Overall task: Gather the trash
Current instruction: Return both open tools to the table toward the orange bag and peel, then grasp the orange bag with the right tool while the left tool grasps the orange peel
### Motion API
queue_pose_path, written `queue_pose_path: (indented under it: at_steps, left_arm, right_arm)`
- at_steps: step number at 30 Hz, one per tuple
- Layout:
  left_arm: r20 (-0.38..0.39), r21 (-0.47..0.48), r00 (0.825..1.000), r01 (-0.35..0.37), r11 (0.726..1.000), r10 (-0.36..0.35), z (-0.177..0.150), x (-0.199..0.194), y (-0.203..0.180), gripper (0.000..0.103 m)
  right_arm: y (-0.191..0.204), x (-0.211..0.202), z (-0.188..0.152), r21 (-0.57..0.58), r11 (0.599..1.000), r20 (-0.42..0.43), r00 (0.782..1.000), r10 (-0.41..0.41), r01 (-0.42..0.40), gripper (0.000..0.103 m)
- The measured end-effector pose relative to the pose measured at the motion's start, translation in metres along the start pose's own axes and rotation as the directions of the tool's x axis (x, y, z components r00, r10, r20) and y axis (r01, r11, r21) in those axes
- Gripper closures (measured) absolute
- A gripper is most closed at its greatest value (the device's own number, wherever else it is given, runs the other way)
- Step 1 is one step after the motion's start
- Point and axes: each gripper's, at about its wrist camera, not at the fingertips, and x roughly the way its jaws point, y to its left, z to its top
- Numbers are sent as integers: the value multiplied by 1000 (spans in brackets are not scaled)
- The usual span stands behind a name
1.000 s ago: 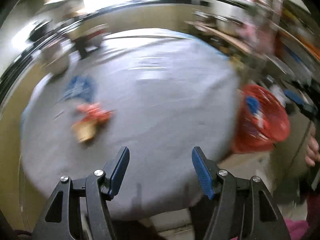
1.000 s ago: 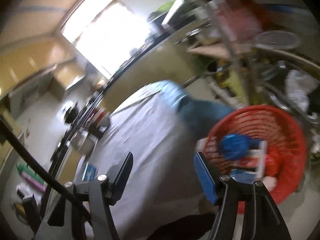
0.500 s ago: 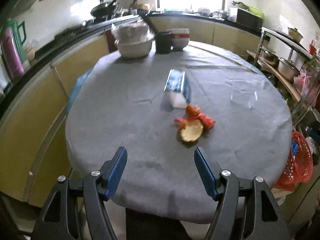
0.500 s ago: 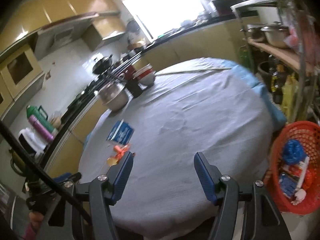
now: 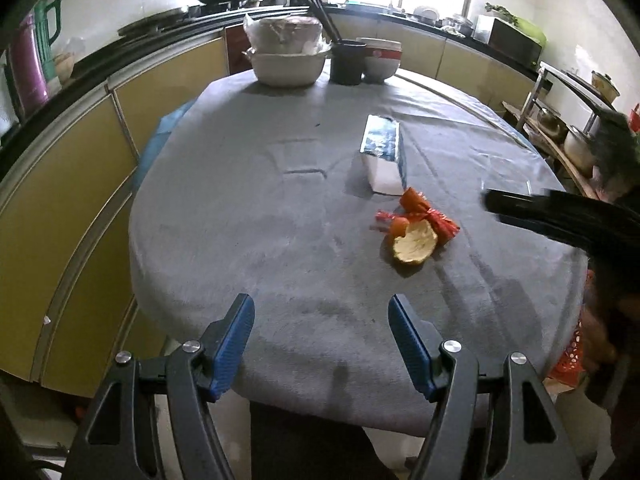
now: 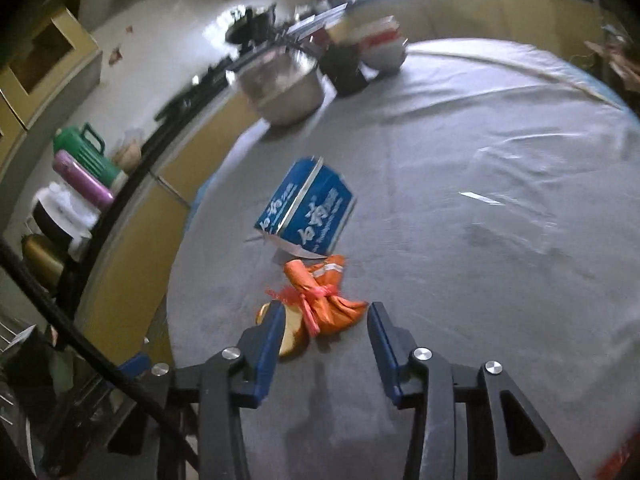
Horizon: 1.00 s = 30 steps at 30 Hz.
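On the grey-clothed round table [image 5: 248, 216] lie a blue and white carton [image 5: 384, 156], an orange wrapper tied with red ribbon [image 5: 420, 212] and a piece of orange peel [image 5: 414, 244]. My left gripper [image 5: 320, 340] hangs open over the near table edge, with nothing between its fingers. My right gripper [image 6: 326, 320] is low over the cloth and its jaws are closing. The orange wrapper [image 6: 324, 300] lies between its tips, and the pads do not press on it. The peel [image 6: 292, 332] is partly hidden behind the left finger. The carton [image 6: 308, 212] lies just beyond.
A metal pot [image 5: 286, 62], a dark cup [image 5: 347, 62] and stacked bowls [image 5: 380, 60] stand at the table's far side. Yellow cabinets [image 5: 80, 200] curve round the left. A red basket [image 5: 568, 364] shows below the table's right edge. A person's hand [image 5: 600, 328] holds the right tool.
The right gripper swung from over the red basket across the table to the orange wrapper, and its jaws narrowed. The left gripper steadied facing the table; the right tool entered its view.
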Motion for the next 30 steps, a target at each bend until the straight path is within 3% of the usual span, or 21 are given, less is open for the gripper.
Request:
queue_pose_path:
  at_steps: [7, 11, 16, 23, 30]
  left_arm:
    - [-18, -15, 1000, -7, 1000, 7, 1, 3, 11, 33]
    - [-28, -12, 1000, 7, 1000, -8, 5, 6, 9, 33]
    - [-43, 12, 996, 72, 997, -72, 17, 15, -5, 33]
    - [-147, 40, 975, 172, 984, -165, 37, 64, -41, 33]
    - [-184, 35, 971, 165, 986, -156, 45, 90, -69, 33]
  right_arm:
    - [16, 69, 17, -47, 997, -129, 990, -60, 54, 62]
    - [16, 77, 15, -45, 996, -129, 988, -80, 74, 66]
    - [-10, 45, 9, 81, 997, -52, 998, -18, 22, 68]
    - [-47, -16, -19, 168, 985, 32, 999, -44, 38, 68]
    - [-70, -56, -48, 211, 976, 77, 995, -70, 52, 68]
